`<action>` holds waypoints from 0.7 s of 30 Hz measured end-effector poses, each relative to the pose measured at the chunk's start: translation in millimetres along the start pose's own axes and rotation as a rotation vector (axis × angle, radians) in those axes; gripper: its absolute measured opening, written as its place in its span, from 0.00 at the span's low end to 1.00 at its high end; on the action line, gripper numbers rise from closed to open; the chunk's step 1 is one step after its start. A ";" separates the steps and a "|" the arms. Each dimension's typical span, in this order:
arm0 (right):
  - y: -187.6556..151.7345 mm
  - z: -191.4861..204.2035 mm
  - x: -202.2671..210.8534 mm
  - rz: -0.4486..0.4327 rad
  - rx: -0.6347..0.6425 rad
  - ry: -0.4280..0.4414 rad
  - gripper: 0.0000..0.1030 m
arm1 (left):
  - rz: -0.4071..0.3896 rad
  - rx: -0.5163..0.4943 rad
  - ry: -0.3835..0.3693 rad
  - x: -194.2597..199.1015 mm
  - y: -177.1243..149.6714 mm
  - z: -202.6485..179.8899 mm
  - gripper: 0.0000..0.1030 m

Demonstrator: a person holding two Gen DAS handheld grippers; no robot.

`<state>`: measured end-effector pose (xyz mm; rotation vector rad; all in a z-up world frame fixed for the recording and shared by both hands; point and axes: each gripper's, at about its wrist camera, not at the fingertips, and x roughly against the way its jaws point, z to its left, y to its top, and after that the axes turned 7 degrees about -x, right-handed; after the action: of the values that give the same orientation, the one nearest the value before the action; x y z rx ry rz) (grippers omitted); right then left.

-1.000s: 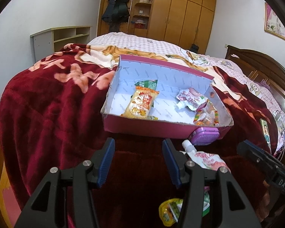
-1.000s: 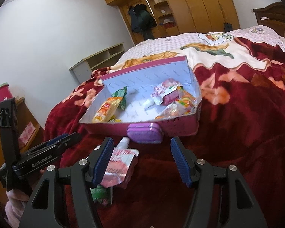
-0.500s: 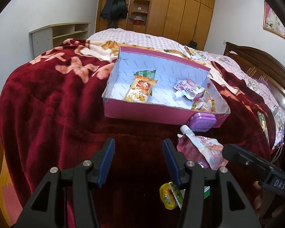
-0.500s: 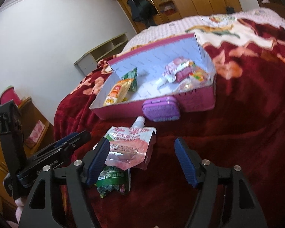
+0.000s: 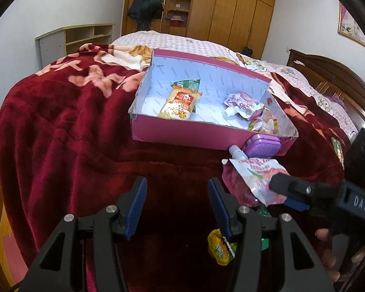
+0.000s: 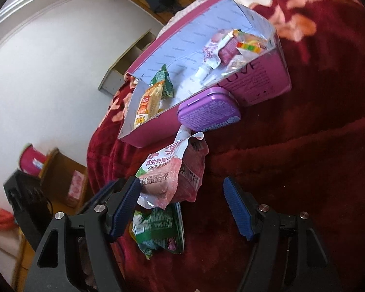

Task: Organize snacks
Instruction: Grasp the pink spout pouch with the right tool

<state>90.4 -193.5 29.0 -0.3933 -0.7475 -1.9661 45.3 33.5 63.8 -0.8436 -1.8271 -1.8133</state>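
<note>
A pink box [image 5: 182, 135] lies on the red blanket and holds a yellow snack bag [image 5: 180, 102], a green packet [image 5: 186, 84], a pink spouted pouch [image 5: 243, 102] and wrapped candies [image 5: 264, 123]. A purple tin [image 5: 262, 146] leans on its front wall. In front lies a second pink pouch [image 5: 253, 177]; it also shows in the right wrist view [image 6: 175, 170]. A green packet [image 6: 158, 228] lies under it, a yellow packet [image 5: 220, 248] nearby. My right gripper [image 6: 182, 197] is open, tilted, its left finger beside the pouch. My left gripper [image 5: 177, 204] is open and empty above the blanket.
The red blanket [image 5: 60, 126] covers the bed and drops off at the left. Wooden wardrobes [image 5: 231, 12] and a grey shelf unit [image 5: 73, 39] stand at the back. A wooden headboard [image 5: 333, 77] is at the right. A wooden cabinet [image 6: 65, 182] stands beside the bed.
My right gripper has tilted and moved down toward the loose pink pouch, which now sits by its left finger. My left gripper has stayed open and shifted slightly.
</note>
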 end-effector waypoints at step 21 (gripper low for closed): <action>-3.0 0.9 32.6 -0.043 -0.005 0.097 0.42 | 0.006 -0.010 -0.007 0.7 -0.1 -3.6 0.53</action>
<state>71.9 -213.9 46.8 -0.2849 -0.6948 -2.0122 44.3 30.0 64.3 -0.8590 -1.8199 -1.8193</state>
